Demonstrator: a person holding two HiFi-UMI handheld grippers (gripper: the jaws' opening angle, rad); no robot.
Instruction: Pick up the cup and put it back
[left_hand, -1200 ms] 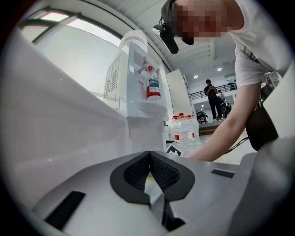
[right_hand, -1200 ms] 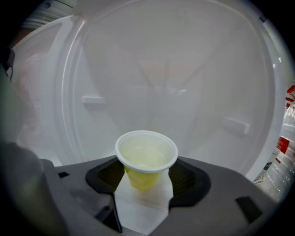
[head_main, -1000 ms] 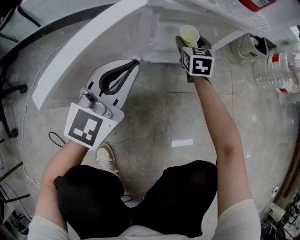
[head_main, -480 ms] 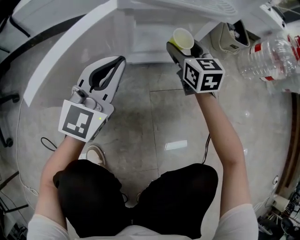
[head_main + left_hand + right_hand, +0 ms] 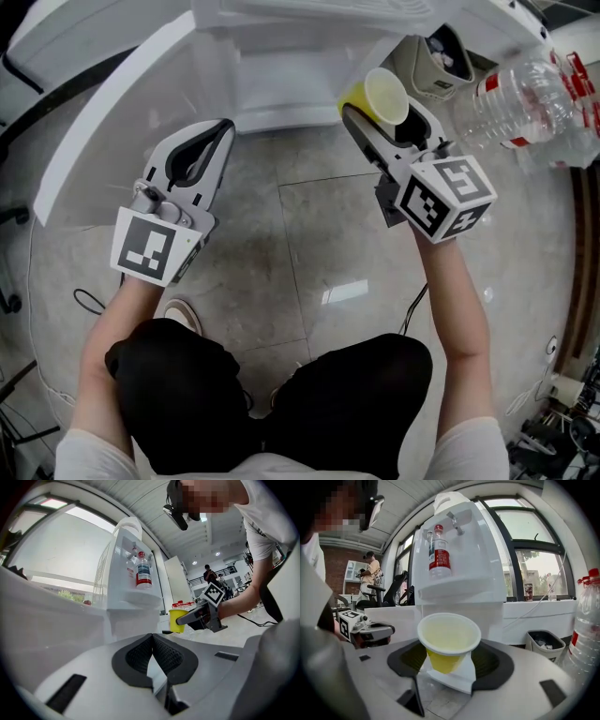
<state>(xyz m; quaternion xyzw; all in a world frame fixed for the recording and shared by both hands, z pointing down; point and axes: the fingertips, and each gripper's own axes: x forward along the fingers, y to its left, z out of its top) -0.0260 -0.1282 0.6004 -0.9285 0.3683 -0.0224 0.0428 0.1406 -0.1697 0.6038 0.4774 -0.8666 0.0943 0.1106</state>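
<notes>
A yellow paper cup (image 5: 385, 95) with a pale inside stands upright between the jaws of my right gripper (image 5: 386, 112), which is shut on its lower wall. In the right gripper view the cup (image 5: 449, 639) sits between the dark pads, in front of a white water dispenser (image 5: 459, 550). My left gripper (image 5: 223, 127) hangs to the left with its pads touching at the tips and nothing between them. From the left gripper view, the cup (image 5: 177, 620) shows off to the right, in the air beside the dispenser (image 5: 131, 573).
A red-labelled bottle (image 5: 436, 550) stands on the dispenser's ledge. A big clear plastic bottle (image 5: 525, 94) is at the right, and a small bin (image 5: 436, 56) sits on the tiled floor behind the cup. A white sill runs along the left.
My right gripper has lifted the cup up and back from the dispenser, toward the head camera. The left gripper has drifted slightly left and stayed shut.
</notes>
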